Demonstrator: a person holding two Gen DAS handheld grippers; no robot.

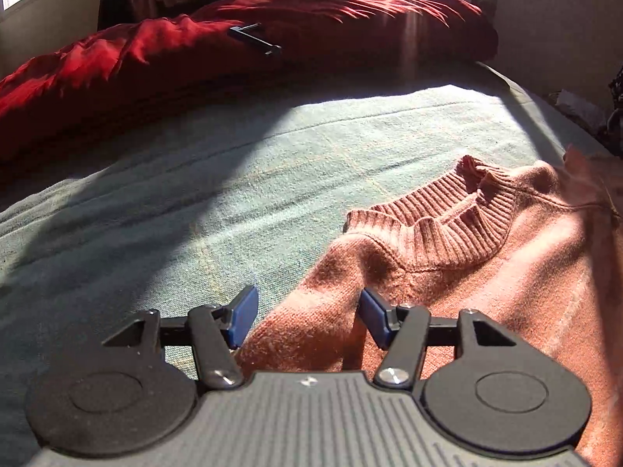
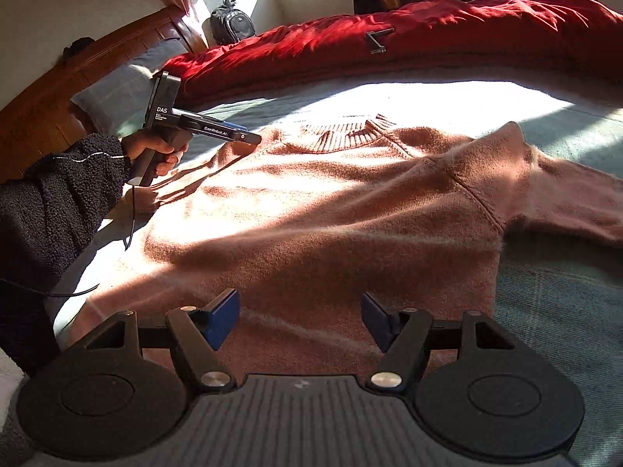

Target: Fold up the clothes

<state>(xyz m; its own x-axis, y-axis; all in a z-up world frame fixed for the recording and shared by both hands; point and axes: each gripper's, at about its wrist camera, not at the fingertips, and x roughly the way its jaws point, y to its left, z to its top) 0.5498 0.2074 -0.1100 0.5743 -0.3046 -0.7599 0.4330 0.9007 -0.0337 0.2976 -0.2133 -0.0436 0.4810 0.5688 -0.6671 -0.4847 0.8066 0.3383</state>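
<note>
Pink knit sweater [image 2: 311, 202] is lying flat on the green blanket [image 1: 194, 179], collar away. The left gripper [image 1: 307, 311] is straddling its shoulder fold, jaws spread, gripping nothing; the right gripper [image 2: 300, 319] is hovering spread over the hem.

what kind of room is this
Most likely a bedroom. A pink sweater lies spread on a bed covered with a pale green blanket, a red duvet is bunched along its far side, and a wooden headboard with a pillow stands at one end.
</note>
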